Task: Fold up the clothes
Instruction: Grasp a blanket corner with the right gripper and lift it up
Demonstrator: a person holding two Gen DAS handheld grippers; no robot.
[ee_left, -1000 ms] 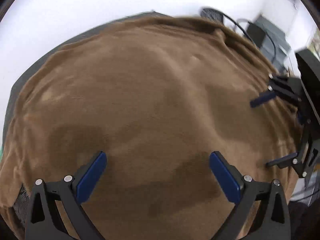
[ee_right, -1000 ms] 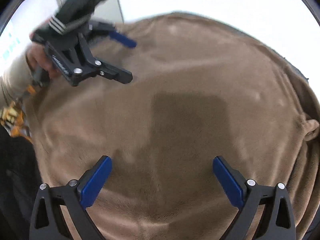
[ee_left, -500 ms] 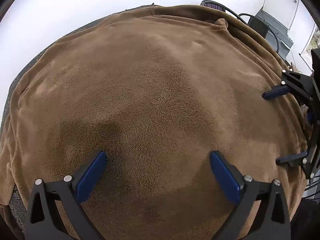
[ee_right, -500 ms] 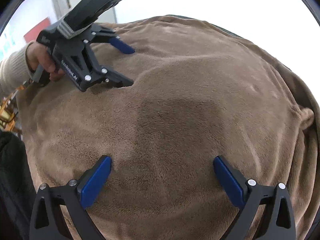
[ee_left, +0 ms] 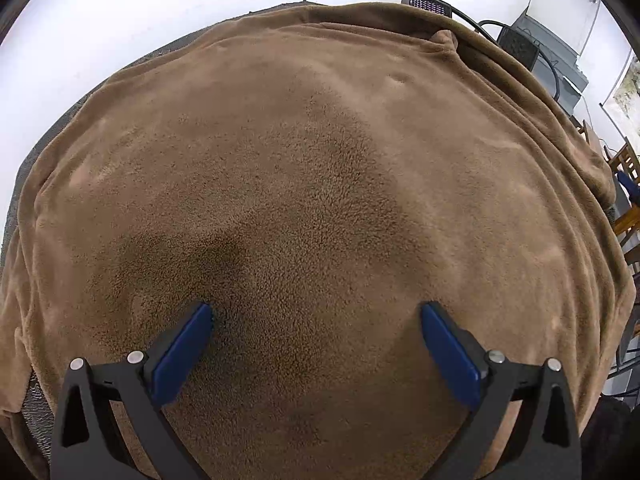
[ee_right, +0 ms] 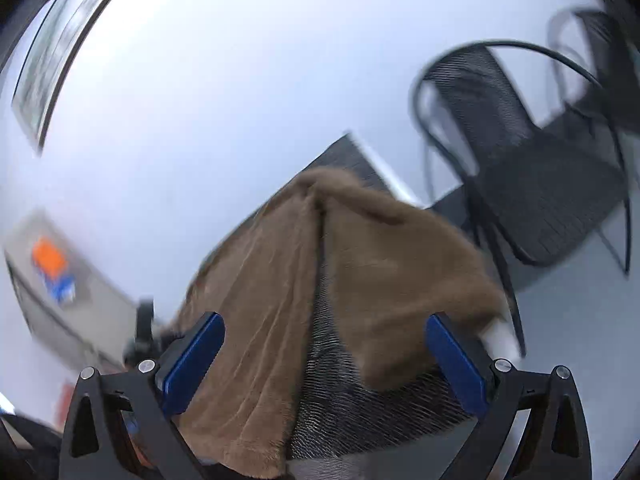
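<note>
Fleece fills your left wrist view: the brown garment (ee_left: 320, 200) lies spread flat over the dark mesh table (ee_left: 40, 400), whose surface peeks out at the lower left edge and along the far side. Your left gripper (ee_left: 316, 316) hovers over the cloth with its blue pads (ee_left: 182, 356) spread wide, pinching nothing. A black chair (ee_left: 428, 2) shows past the far hem.

From your right wrist view, the picture is blurred. Your right gripper (ee_right: 324, 330) also has its jaws spread apart and empty. Ahead of it a corner of the brown garment (ee_right: 264, 300) drapes over the table (ee_right: 360, 412), with a second flap (ee_right: 400, 280) just beside it and bare mesh between the two. A black mesh chair (ee_right: 532, 176) stands beyond on the right.
</note>
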